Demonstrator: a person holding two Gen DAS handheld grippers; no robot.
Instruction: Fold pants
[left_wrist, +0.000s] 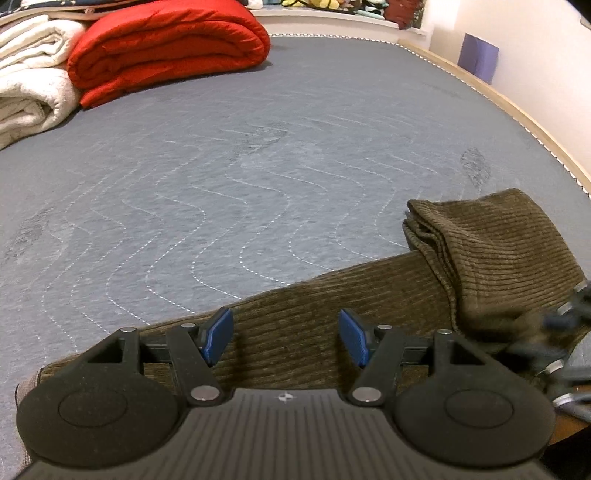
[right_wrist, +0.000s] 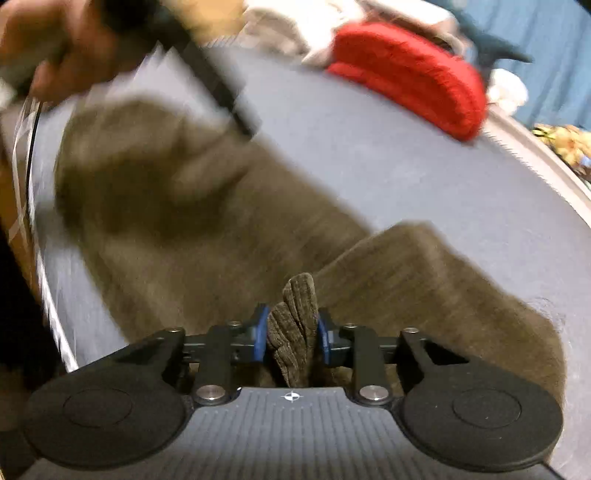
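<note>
Olive-brown corduroy pants (left_wrist: 369, 291) lie across the near part of a grey quilted mattress (left_wrist: 221, 166). One end is folded back into a thick flap (left_wrist: 498, 251) on the right. My left gripper (left_wrist: 286, 341) hovers over the flat part of the pants with its blue pads apart and nothing between them. In the right wrist view my right gripper (right_wrist: 291, 336) is shut on a bunched fold of the pants (right_wrist: 293, 325), which sticks up between the blue pads. The rest of the pants (right_wrist: 184, 206) stretches away, blurred. A hand holding the left gripper (right_wrist: 55, 48) shows at the upper left.
A folded red quilt (left_wrist: 170, 48) and rolled white blankets (left_wrist: 33, 85) sit at the far left of the mattress. A pale wooden bed edge (left_wrist: 517, 110) and a white wall run along the right. A purple box (left_wrist: 478, 57) stands by the wall.
</note>
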